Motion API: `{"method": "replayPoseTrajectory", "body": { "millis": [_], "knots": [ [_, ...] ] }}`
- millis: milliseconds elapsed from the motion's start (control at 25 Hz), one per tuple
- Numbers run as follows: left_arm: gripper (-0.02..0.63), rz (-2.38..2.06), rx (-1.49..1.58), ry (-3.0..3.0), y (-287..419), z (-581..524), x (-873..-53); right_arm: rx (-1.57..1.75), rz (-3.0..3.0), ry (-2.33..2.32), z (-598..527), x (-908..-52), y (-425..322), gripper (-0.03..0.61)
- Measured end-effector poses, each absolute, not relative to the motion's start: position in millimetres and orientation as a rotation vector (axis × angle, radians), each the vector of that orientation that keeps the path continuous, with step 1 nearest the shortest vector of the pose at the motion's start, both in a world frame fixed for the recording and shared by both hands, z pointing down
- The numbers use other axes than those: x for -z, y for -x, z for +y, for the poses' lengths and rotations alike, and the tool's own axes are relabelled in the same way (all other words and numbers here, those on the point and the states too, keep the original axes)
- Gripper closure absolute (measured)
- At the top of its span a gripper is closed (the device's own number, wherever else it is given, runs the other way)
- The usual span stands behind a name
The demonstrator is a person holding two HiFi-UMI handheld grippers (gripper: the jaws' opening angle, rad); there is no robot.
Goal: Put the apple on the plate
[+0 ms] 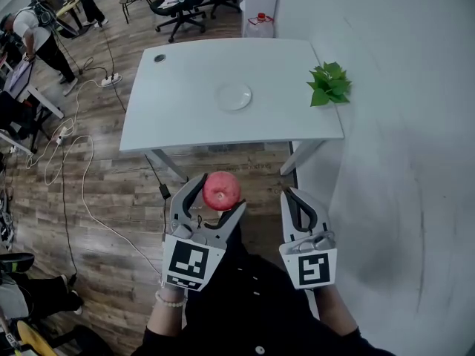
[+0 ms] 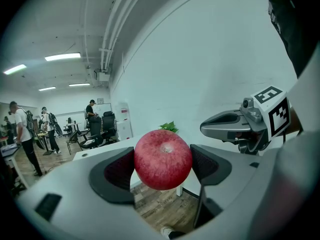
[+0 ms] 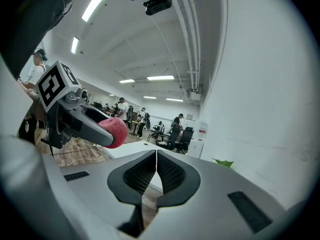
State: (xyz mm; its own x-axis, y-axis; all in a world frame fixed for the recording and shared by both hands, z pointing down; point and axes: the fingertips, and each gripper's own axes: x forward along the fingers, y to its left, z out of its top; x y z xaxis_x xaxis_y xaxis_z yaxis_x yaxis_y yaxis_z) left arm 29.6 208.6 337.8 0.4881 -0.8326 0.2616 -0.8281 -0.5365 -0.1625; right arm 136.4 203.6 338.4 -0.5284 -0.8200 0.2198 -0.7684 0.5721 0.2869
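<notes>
The left gripper point(image 1: 221, 196) holds the red apple point(image 2: 163, 159) in the air. Its fingers press on two opposite sides of the fruit, so these sides are covered by the dark pads point(image 2: 120, 171). The apple is round, without a clear long axis. Its small dimple points back toward the gripper's camera and a little upward; if this is the stem end, I cannot tell. The apple hangs over the wooden floor point(image 1: 111, 199), before the near edge of the white surface point(image 1: 185, 102) and well apart from the plate point(image 1: 234, 96). The plate is pale on the pale surface and hard to make out; only its own white face shows. A green plant point(image 1: 329, 84) stands near the right edge. The right gripper point(image 3: 156, 156) has its fingers closed, pad against pad.
</notes>
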Motion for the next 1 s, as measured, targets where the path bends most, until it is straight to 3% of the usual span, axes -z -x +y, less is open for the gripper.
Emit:
{"method": "replayPoseTrajectory", "body": {
  "millis": [1000],
  "knots": [
    [0.253, 1.454, 0.512, 2.733, 23, 60, -334, 0.21, -2.454, -1.3, 57, -329, -77, 0.535]
  ]
}}
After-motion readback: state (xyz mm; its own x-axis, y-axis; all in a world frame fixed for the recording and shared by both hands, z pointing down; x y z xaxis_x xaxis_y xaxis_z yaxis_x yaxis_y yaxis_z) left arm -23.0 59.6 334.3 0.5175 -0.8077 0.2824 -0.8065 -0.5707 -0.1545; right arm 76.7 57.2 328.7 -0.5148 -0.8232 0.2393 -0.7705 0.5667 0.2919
